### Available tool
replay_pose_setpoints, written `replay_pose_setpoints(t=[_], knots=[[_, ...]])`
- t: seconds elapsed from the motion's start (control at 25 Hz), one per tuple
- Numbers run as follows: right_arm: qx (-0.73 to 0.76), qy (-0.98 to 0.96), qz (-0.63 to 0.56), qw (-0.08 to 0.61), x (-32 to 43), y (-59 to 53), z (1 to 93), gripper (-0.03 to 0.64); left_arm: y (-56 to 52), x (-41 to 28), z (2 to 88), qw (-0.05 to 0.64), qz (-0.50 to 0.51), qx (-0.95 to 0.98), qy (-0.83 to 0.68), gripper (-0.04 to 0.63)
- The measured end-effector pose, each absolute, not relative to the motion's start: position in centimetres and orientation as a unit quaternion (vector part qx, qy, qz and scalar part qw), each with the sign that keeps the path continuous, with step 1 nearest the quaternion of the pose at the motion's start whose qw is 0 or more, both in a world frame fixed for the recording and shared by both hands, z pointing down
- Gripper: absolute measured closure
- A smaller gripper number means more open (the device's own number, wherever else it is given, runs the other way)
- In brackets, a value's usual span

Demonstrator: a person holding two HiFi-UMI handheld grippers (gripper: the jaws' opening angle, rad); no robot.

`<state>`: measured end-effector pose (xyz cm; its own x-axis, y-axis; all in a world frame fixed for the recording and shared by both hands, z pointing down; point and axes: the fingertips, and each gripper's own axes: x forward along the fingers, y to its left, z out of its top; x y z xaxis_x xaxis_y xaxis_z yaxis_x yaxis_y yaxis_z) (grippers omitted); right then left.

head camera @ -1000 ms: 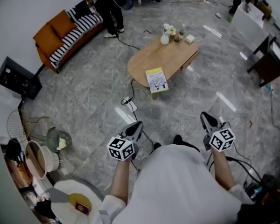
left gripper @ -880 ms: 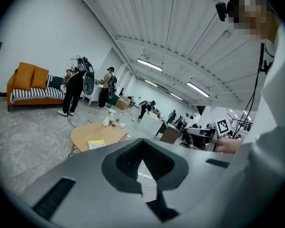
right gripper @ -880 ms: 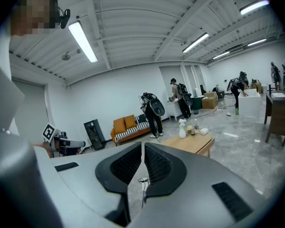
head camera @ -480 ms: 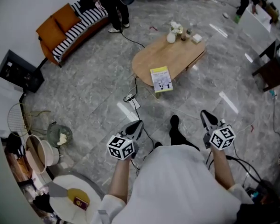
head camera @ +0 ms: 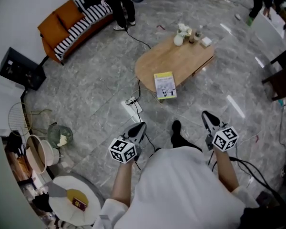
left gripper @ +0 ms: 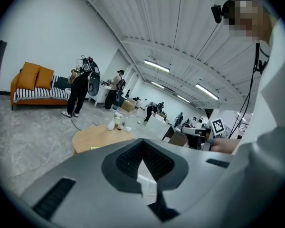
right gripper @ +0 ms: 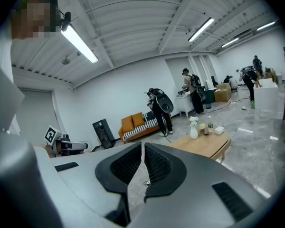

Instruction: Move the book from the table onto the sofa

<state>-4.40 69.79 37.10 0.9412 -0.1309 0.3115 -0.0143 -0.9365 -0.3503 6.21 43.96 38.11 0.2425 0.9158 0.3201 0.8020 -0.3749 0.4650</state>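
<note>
A yellow and white book (head camera: 165,85) lies at the near end of the oval wooden table (head camera: 181,56). The orange sofa (head camera: 71,23) with striped cushions stands against the wall at the far left; it also shows in the left gripper view as the sofa (left gripper: 38,90) and in the right gripper view as the sofa (right gripper: 138,125). My left gripper (head camera: 139,129) and my right gripper (head camera: 208,119) are held in front of my body, well short of the table, both shut and empty. The table (left gripper: 97,137) shows past the left jaws, the table (right gripper: 204,144) to the right of the right jaws.
A white vase (head camera: 178,39), a bottle and a white box (head camera: 206,41) stand at the table's far end. A person (head camera: 119,4) stands by the sofa. Cables and a power strip (head camera: 132,104) lie on the grey floor. A black speaker (head camera: 20,70) and round stools are at left.
The table and book have come nearer in the head view as I walked forward. Both grippers stayed shut and kept their place before my body.
</note>
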Motion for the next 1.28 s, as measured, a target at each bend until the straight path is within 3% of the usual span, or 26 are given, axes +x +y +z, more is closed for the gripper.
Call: replay_pose_setpoints(t=[0.8, 1.28], knots=[[-0.947, 0.108, -0.232, 0.193, 6.5, 82.9, 42.0, 0.572, 56.1, 13.9, 40.0, 0.101, 0.305, 0.816, 0.480, 0.594], [-0.931, 0.139, -0.258, 0.218, 8.6, 83.4, 44.8, 0.572, 58.9, 15.5, 41.2, 0.091, 0.330, 0.811, 0.473, 0.594]])
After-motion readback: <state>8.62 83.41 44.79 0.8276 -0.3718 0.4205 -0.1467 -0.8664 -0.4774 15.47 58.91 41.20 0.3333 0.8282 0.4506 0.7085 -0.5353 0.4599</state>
